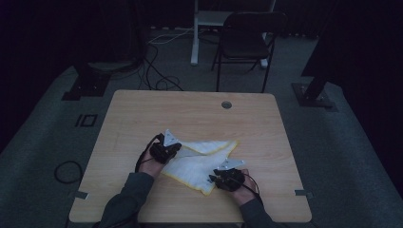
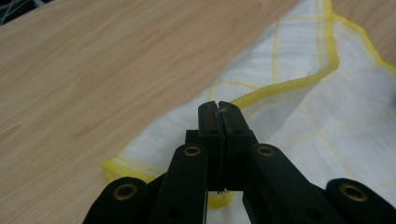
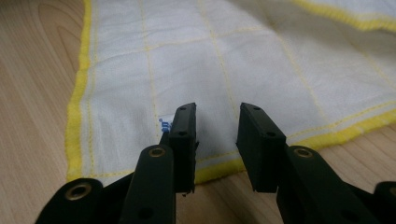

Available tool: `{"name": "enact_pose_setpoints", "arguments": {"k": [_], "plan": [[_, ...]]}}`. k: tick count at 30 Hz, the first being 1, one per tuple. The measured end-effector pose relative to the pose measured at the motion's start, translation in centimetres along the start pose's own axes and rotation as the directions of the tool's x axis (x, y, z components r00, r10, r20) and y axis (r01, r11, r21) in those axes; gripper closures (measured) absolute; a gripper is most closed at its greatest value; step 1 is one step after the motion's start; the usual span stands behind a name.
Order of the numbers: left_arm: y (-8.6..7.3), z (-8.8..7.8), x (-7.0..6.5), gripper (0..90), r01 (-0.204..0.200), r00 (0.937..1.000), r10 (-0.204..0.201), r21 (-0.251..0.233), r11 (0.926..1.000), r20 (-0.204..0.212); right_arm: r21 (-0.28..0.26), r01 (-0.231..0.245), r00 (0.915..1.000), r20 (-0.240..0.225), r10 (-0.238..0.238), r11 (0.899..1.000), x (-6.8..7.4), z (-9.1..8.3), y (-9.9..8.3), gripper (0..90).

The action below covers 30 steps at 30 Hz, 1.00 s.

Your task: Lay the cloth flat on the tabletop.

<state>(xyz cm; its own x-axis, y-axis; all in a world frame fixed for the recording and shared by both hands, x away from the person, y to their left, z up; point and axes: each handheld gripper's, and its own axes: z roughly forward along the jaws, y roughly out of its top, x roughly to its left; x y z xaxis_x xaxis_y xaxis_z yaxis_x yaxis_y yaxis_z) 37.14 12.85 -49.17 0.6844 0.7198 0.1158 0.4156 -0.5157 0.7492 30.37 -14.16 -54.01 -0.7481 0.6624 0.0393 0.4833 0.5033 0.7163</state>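
A white cloth (image 1: 199, 164) with yellow hems and thin yellow grid lines lies partly folded on the wooden table (image 1: 142, 114). At the cloth's left side, my left gripper (image 1: 178, 148) has its jaws pressed together. In the left gripper view a yellow hem of the cloth (image 2: 299, 121) runs straight into the tips of the left gripper (image 2: 218, 109), which pinch it. My right gripper (image 1: 212, 179) sits at the cloth's near right edge. In the right gripper view, the right gripper (image 3: 217, 126) stands open over the near hem of the cloth (image 3: 233, 60), a small blue label (image 3: 164, 124) beside one jaw.
A round cable hole (image 1: 226, 104) sits near the table's far edge. Beyond the table stand a dark folding chair (image 1: 247, 38) and a white stand leg (image 1: 195, 33). Cables (image 1: 66, 171) lie on the grey floor at left. Bare wood surrounds the cloth.
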Motion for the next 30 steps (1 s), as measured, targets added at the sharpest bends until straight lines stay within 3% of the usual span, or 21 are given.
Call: {"name": "enact_pose_setpoints", "arguments": {"k": [8,30], "plan": [[0.9,0.3,2.0,89.7,0.029,0.9991,-0.029,-0.001,0.9996,-0.031,0.005,0.002,0.9999,-0.016,-0.001,1.000,-0.3,-0.2,-0.1,67.7],[1.8,1.3,5.3,89.6,0.080,0.9882,-0.081,-0.008,0.9967,-0.130,0.020,-0.004,0.9998,-0.019,0.004,1.000,-1.2,-0.8,-0.5,68.4]]}}
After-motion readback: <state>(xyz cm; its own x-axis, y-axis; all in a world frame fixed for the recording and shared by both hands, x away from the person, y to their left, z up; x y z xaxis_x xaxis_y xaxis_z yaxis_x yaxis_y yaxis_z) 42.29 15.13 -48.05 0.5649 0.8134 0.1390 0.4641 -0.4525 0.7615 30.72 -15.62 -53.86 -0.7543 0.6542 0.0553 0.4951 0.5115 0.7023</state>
